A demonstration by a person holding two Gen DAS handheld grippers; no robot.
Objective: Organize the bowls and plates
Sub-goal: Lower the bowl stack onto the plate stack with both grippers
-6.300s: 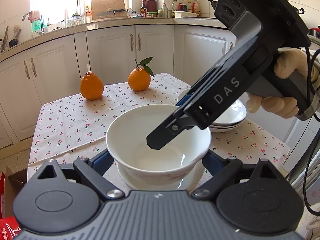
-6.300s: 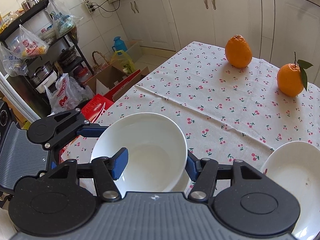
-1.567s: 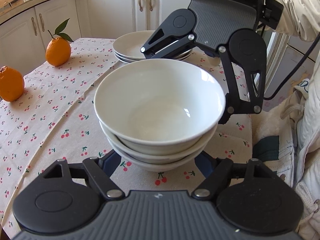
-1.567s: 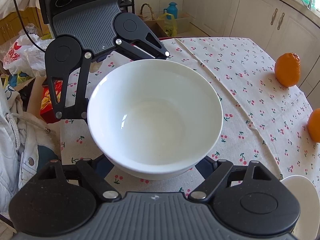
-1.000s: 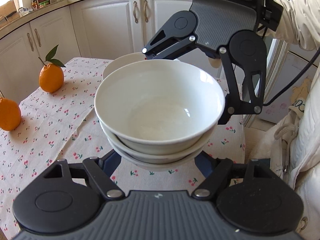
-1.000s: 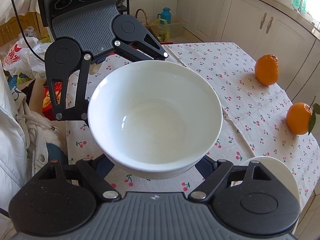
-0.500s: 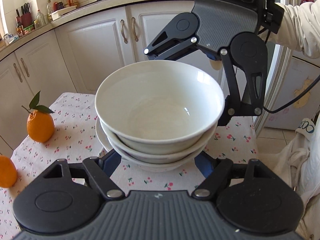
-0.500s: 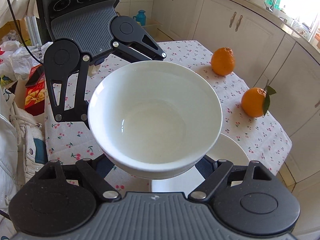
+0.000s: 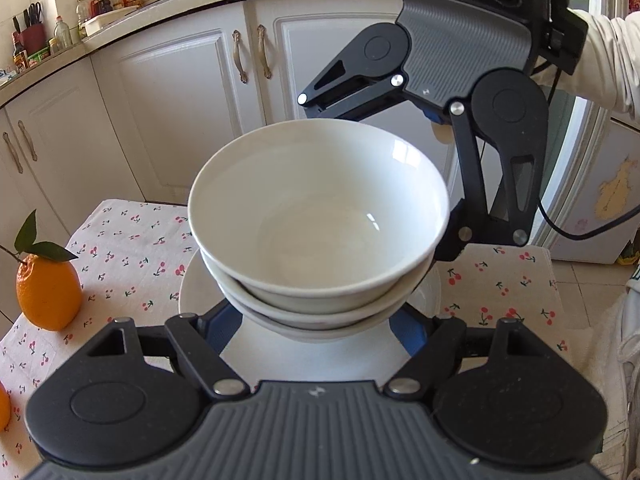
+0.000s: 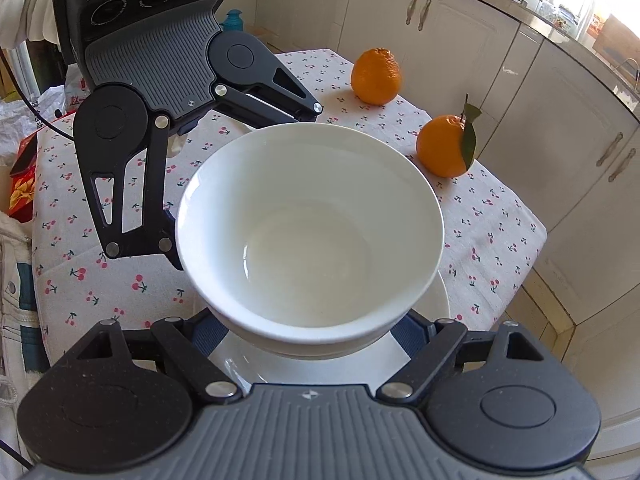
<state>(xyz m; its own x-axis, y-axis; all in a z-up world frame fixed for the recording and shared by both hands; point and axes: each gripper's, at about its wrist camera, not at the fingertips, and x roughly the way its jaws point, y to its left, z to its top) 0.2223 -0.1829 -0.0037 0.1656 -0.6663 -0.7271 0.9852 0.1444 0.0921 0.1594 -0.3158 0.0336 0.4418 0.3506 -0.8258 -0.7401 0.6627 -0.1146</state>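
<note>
A stack of three white bowls [image 9: 320,216] hangs between both grippers, which face each other across it. My left gripper [image 9: 316,330] is shut on the lowest bowls, its blue pads pressing both sides. My right gripper [image 10: 308,332] grips the same bowl stack [image 10: 308,232] from the opposite side, its pads against the lower bowls. Directly beneath lies a stack of white plates [image 9: 196,288], whose rim shows as the plates [image 10: 438,300] in the right wrist view. I cannot tell whether the lowest bowl touches the top plate.
The table carries a cherry-print cloth [image 10: 100,276]. Two oranges [image 10: 376,76], [image 10: 444,148] stand beyond the plates; one orange [image 9: 48,292] shows at the left. The table's corner [image 10: 536,232] is close to the plates. White cabinets [image 9: 180,112] stand behind. A person's sleeve [image 9: 612,60] is at upper right.
Both grippers have carried the bowl stack sideways across the table. The plates, earlier off to one side, now sit right under the bowls. Both grips are unchanged.
</note>
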